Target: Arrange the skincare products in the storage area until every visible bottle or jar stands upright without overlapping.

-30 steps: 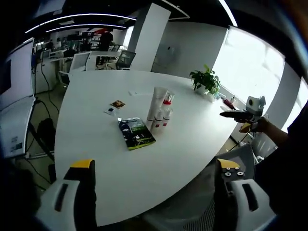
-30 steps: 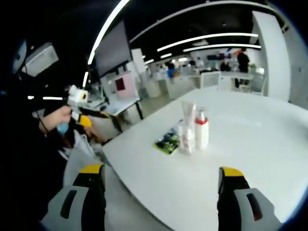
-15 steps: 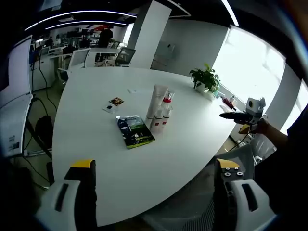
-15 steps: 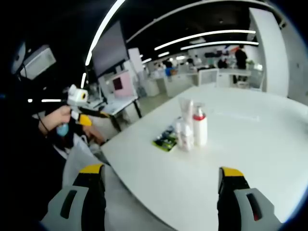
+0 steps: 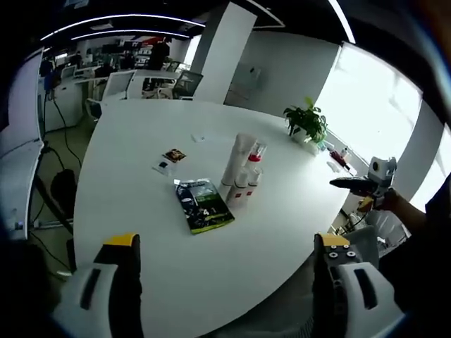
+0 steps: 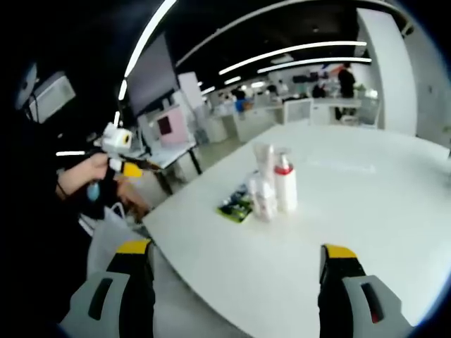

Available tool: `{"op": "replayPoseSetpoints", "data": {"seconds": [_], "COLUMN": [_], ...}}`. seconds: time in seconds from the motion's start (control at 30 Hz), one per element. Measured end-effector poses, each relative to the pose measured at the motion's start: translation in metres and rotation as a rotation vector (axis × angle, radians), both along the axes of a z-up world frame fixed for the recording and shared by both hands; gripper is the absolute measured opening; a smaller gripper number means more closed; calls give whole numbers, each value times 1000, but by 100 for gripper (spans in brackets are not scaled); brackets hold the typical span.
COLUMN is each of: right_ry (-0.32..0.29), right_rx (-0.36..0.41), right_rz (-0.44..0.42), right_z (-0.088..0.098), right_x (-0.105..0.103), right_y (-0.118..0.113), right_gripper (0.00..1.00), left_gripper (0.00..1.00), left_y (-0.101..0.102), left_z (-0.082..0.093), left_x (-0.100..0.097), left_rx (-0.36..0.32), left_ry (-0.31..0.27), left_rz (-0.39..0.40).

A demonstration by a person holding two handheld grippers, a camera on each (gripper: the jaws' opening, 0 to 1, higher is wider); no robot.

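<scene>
Open-plan office, dark ceiling with long curved light strips. Big white table in the foreground. White square pillar behind it, pale wall beside. Bright window along one side, potted plant at the table's far edge. Desks and chairs in the distance; a screen stands near more desks.
</scene>
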State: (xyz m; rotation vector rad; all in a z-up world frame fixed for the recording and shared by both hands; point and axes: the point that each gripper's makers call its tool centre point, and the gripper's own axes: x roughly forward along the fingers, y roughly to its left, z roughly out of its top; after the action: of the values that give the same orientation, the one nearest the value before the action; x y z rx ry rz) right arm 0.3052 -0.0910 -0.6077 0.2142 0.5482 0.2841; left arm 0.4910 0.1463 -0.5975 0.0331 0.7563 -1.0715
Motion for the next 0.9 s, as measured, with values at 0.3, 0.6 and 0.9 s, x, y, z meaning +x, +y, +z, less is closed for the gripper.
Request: {"op": "replayPoseSetpoints", "data": {"seconds": [0.3, 0.6, 0.9], "right_ry": [19, 44, 61], "right_rx": [22, 44, 51], "right_rz": [-30, -46, -62], "right_z": [-10, -24, -29], "right_x": [7, 15, 18], "right_y": [-9, -14, -19], "right_gripper": [99, 99, 99], "left_gripper": [95, 93, 93], "left_y": [-19, -48, -76], "left_z": [-7, -25, -34], "left_x": [25, 64, 91], "left_rx": [31, 61, 57], "left_ry": [-16, -5, -5], "left_rz": [-22, -59, -78]}}
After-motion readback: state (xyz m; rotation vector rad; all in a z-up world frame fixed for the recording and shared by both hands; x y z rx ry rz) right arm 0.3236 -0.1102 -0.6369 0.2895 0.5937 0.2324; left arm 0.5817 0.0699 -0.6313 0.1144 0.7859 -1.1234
